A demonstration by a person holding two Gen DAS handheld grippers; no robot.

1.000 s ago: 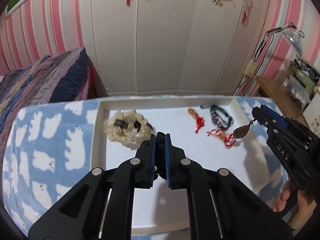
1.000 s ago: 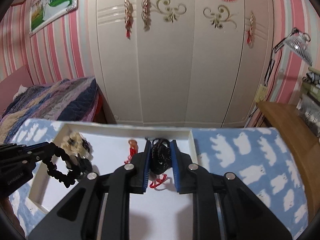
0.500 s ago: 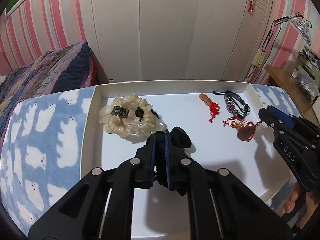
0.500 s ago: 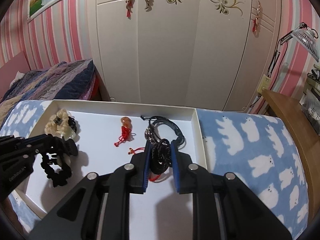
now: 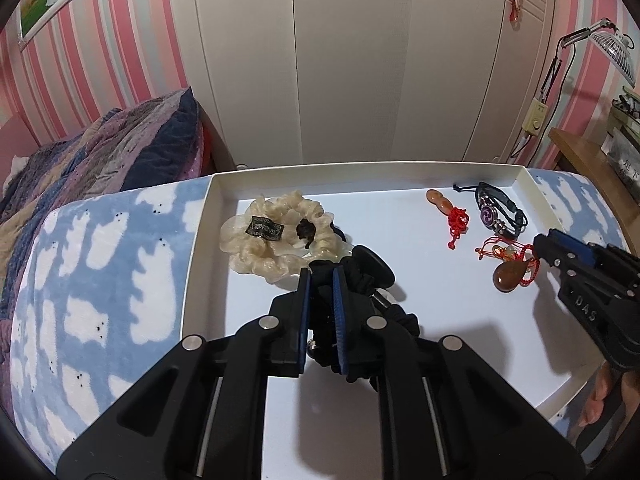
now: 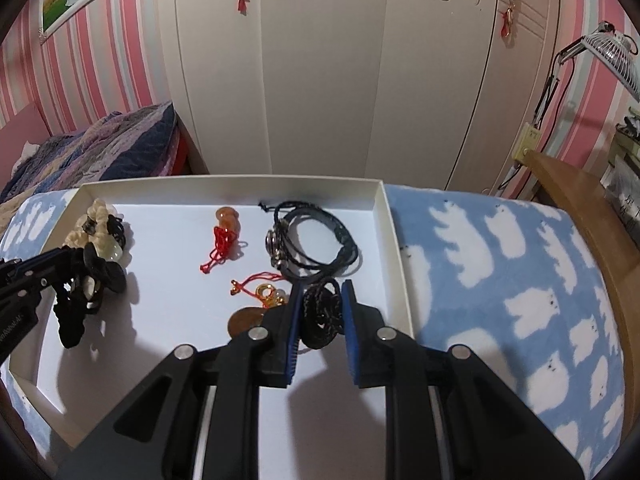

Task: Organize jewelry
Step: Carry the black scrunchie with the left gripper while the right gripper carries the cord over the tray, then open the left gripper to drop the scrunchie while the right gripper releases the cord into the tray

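Observation:
A white tray (image 5: 360,168) (image 6: 392,240) holds the jewelry. My left gripper (image 5: 320,276) (image 6: 86,258) is low over its left half, jaws opening, pads still on a black scrunchie (image 5: 400,316) (image 6: 72,316) whose loose end rests on the tray floor. My right gripper (image 6: 322,288) (image 5: 538,246) is shut on the coiled black cord (image 6: 320,316) of a brown teardrop pendant (image 5: 508,276) (image 6: 244,320), which lies on the tray. Also in the tray lie a cream scrunchie (image 5: 272,240) (image 6: 100,232), an orange charm on red cord (image 5: 438,200) (image 6: 226,218) and a black bracelet (image 5: 500,212) (image 6: 316,240).
The tray sits on a blue blanket with white cloud shapes (image 5: 100,280) (image 6: 500,280). A quilted bed (image 5: 100,160) lies to the left, white wardrobe doors (image 6: 320,80) stand behind, and a wooden desk (image 6: 580,200) is at the right. A person's hand (image 5: 600,396) shows bottom right.
Both grippers have come down toward the tray. The brown pendant, hanging before, now lies on the tray floor. The black scrunchie has sunk onto the tray and the left jaws have parted slightly.

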